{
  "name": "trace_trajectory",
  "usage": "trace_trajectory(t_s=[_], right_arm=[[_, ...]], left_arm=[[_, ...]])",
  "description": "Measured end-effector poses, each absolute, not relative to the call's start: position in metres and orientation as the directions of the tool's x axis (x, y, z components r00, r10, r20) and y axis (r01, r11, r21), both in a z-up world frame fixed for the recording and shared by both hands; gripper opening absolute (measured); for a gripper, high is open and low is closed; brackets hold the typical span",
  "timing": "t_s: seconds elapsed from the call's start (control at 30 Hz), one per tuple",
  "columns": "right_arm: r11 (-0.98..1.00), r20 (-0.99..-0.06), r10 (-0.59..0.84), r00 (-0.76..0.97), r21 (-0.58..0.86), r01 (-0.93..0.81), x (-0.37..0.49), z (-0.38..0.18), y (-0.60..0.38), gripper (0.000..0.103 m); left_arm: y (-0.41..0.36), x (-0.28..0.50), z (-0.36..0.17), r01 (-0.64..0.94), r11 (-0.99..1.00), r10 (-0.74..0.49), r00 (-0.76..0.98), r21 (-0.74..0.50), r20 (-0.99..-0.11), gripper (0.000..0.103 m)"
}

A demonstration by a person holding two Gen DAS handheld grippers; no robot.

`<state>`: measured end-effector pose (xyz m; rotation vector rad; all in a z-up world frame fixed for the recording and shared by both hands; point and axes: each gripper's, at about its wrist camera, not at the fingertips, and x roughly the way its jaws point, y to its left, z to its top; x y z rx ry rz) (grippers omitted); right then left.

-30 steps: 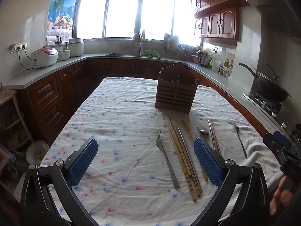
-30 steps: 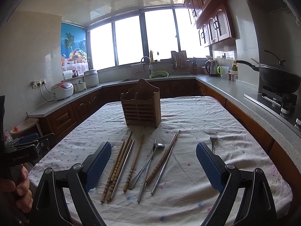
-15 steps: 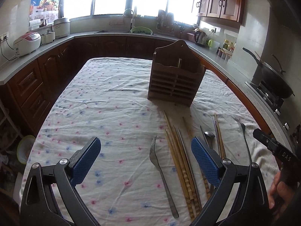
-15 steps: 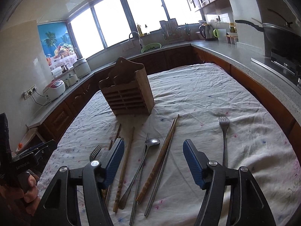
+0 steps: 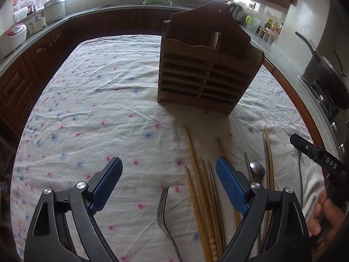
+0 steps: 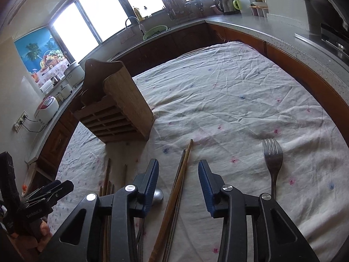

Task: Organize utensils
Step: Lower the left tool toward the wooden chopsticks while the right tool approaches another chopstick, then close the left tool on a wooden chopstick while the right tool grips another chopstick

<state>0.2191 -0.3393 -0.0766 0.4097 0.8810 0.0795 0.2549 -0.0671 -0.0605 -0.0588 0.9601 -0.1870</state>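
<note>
Found the utensils loose on the cloth-covered worktop (image 5: 87,109), laid side by side just in front of the wooden holder (image 5: 207,76), handles toward the cameras, presumably for picking one at a time. Saw the holder upright, slatted front facing the row, top open, with a pale piece showing inside, too unclear to name.

Held the left gripper (image 5: 168,161) tilted down over the near end of the row, fingers (image 5: 106,183) spread wide yet closing. Saw a fork (image 5: 164,205) lying below the gap, untouched, and bamboo chopsticks (image 5: 196,181) just beside the right-hand finger. Judged the fork the likely target there, as the outermost piece and clear of the bundle.

Held the right gripper (image 6: 178,163) over a dark-and-brown chopstick pair (image 6: 174,194), fingers (image 6: 150,181) partly spread and closing, the pair running lengthwise through the gap, pads apparently not yet pressing it. Noted a spoon (image 6: 158,194) bowl tucked just behind the left-hand finger, near enough to be nudged in a pinch. Saw a second fork (image 6: 272,159) well apart at the right, alone.

Reckoned the task barely begun: nearly everything on the cloth, nothing gripped. Judged the next need a lower, straight descent, closing across the thin sticks rather than along them, lest one roll out.
</note>
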Motion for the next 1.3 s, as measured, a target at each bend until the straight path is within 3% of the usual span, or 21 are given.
trace_trajectory(t_s=[0.23, 0.37, 0.43, 0.6, 0.77, 0.8, 1.0, 1.3], right_arm=[[0.901, -0.781, 0.261, 0.567, 0.408, 0.147, 0.256, -0.103, -0.349, 0.021], [0.895, -0.795, 0.278, 0.539, 0.418, 0.154, 0.274, -0.114, -0.349, 0.021], [0.899, -0.807, 0.276, 0.523, 0.409, 0.156, 0.281, -0.119, -0.348, 0.021], [0.910, -0.824, 0.259, 0.504, 0.382, 0.157, 0.291, -0.124, -0.344, 0.016], [0.924, -0.829, 0.235, 0.508, 0.352, 0.148, 0.295, -0.126, -0.340, 0.006], [0.923, -0.828, 0.235, 0.510, 0.354, 0.149, 0.295, -0.126, -0.340, 0.006], [0.906, -0.797, 0.270, 0.541, 0.400, 0.136, 0.287, -0.110, -0.341, 0.004], [0.898, -0.731, 0.306, 0.610, 0.434, 0.068, 0.259, -0.062, -0.336, 0.004]], left_arm=[[-0.085, 0.292, -0.084, 0.151, 0.978, -0.198, 0.475, -0.143, -0.857, 0.073], [-0.093, 0.306, -0.094, 0.160, 0.975, -0.209, 0.431, -0.153, -0.878, 0.069], [-0.097, 0.311, -0.099, 0.171, 0.974, -0.210, 0.412, -0.151, -0.887, 0.061], [-0.109, 0.319, -0.103, 0.187, 0.979, -0.152, 0.422, -0.079, -0.894, 0.056], [-0.123, 0.319, -0.104, 0.210, 0.978, -0.101, 0.462, -0.002, -0.881, 0.022], [-0.123, 0.319, -0.104, 0.209, 0.978, -0.108, 0.458, -0.011, -0.882, 0.008], [-0.102, 0.324, -0.093, 0.174, 0.976, -0.193, 0.437, -0.128, -0.879, 0.007], [-0.062, 0.284, -0.038, 0.191, 0.951, -0.307, 0.522, -0.241, -0.796, 0.006]])
